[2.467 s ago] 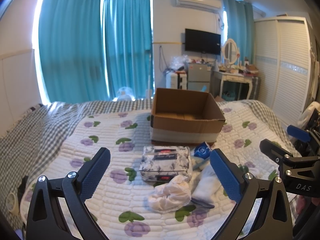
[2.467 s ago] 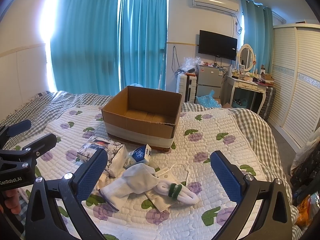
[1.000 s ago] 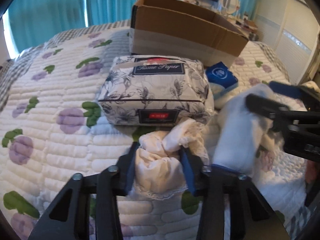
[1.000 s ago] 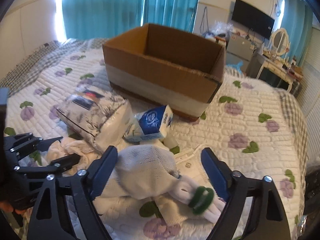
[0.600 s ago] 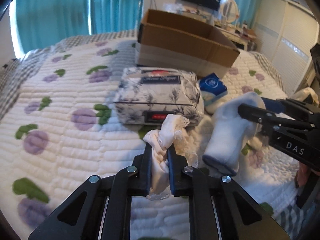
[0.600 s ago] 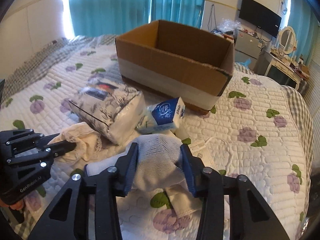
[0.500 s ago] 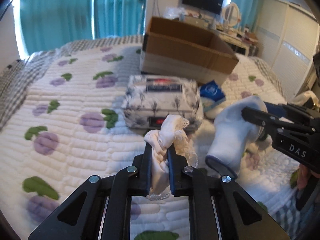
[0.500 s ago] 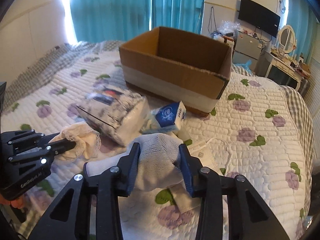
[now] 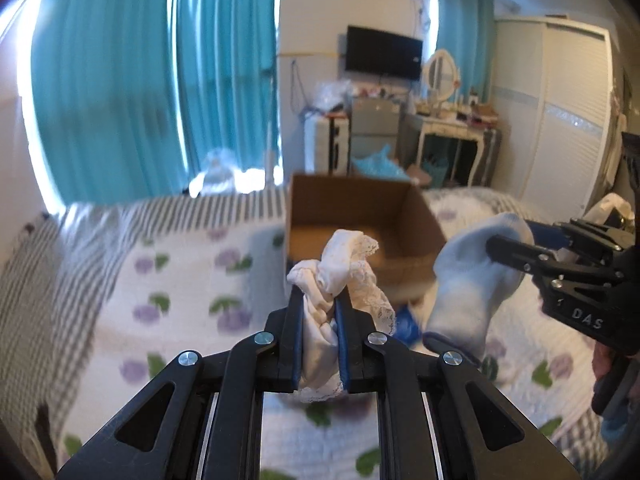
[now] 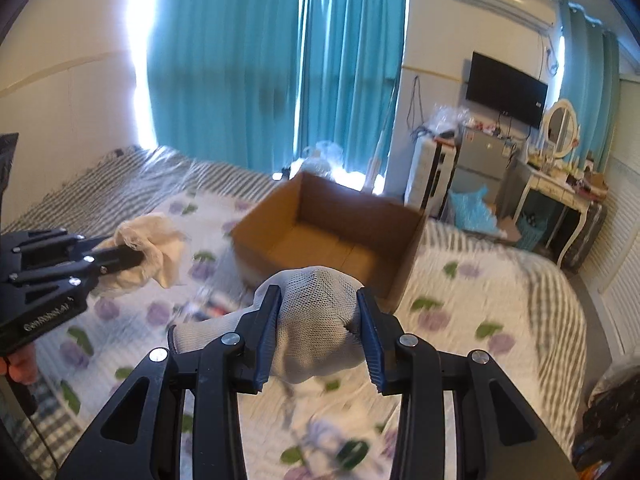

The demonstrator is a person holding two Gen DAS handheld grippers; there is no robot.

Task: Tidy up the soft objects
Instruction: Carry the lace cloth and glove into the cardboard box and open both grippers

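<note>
L gripper: fingers pinched tight on cream lace cloth; R gripper: clamped on white sock. Both items now lifted off quilt, vs lying on it 2.5 s ago, near cardboard box. Quilt motion-blurred; tissue pack under sock hard to make out. Sock's cuff shows only in L view.

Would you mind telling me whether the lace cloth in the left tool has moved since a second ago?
Yes. The lace cloth, clamped in the left tool, has risen off the quilt and now hangs up before the box.
</note>
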